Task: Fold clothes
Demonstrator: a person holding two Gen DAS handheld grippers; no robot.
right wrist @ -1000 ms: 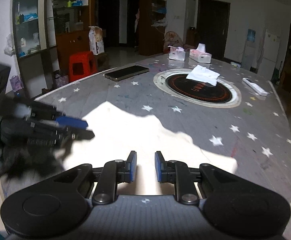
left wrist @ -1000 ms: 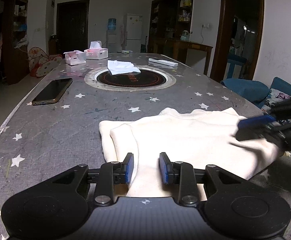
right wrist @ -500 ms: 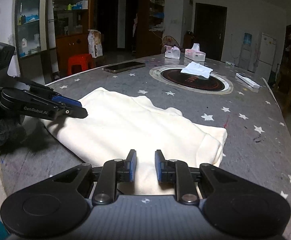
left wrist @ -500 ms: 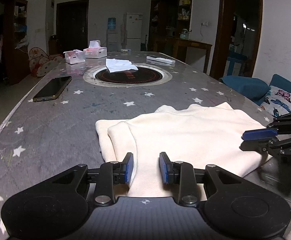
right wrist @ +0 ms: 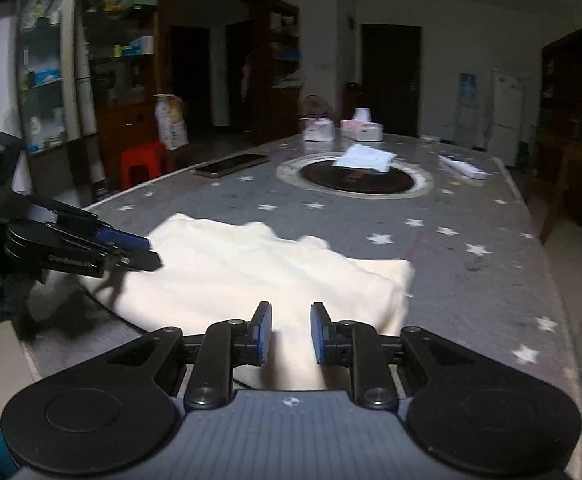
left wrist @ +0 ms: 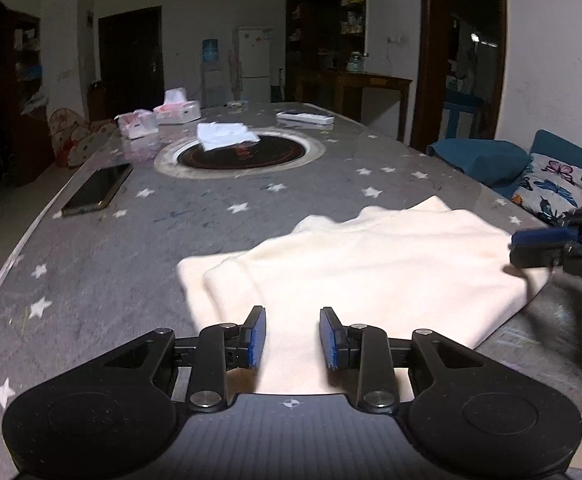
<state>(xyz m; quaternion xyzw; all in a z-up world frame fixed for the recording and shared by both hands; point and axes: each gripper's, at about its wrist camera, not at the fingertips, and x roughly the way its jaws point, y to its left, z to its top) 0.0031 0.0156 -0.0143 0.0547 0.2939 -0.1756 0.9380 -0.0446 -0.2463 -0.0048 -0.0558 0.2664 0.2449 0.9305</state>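
A cream garment [left wrist: 371, 268] lies folded on the grey star-patterned table [left wrist: 131, 248]; it also shows in the right wrist view [right wrist: 259, 272]. My left gripper [left wrist: 293, 338] is open and empty, just above the garment's near edge. My right gripper [right wrist: 291, 334] is open and empty over the garment's other near edge. Each gripper shows in the other's view: the right one [left wrist: 531, 246] at the garment's right edge, the left one [right wrist: 141, 252] at its left edge.
A phone [left wrist: 97, 188] lies at the table's left edge. A round dark hotplate [left wrist: 243, 152] with a white cloth [left wrist: 225, 134] sits mid-table. Tissue boxes [left wrist: 177, 110] and a white power strip [left wrist: 305, 117] lie at the far end. Blue cushions [left wrist: 487, 160] sit right.
Both grippers have pulled back and risen a little from the garment. The garment lies still.
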